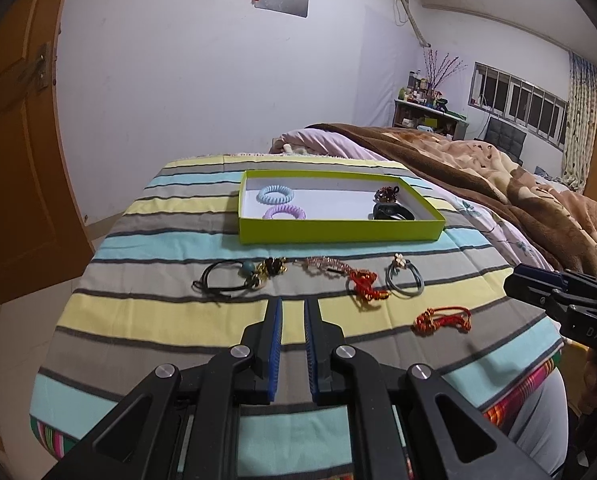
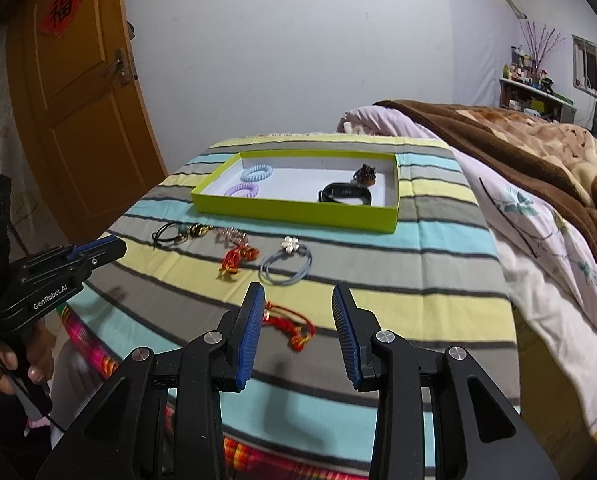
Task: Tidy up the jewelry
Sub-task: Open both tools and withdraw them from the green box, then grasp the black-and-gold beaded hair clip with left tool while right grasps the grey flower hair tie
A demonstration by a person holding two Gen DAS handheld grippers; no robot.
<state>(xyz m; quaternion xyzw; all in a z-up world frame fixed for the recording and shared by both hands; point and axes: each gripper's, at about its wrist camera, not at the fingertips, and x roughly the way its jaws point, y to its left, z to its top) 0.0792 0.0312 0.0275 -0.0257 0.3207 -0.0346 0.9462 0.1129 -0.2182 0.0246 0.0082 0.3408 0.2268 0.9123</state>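
Hovering low in frame, right gripper (image 2: 298,308) open over red cord bracelet (image 2: 290,326); left gripper (image 1: 293,312) nearly closed, empty. Mid-frame: hair ties on striped cloth (image 1: 138,312). Beyond, green box (image 1: 338,230) holding coil ties, black band.

Bedroom with pale walls (image 1: 202,92), an orange wooden door (image 2: 78,100) on the left, a striped bedspread (image 1: 146,316), a brown blanket (image 1: 498,168), a cluttered shelf (image 1: 426,114) and barred windows (image 1: 518,100)
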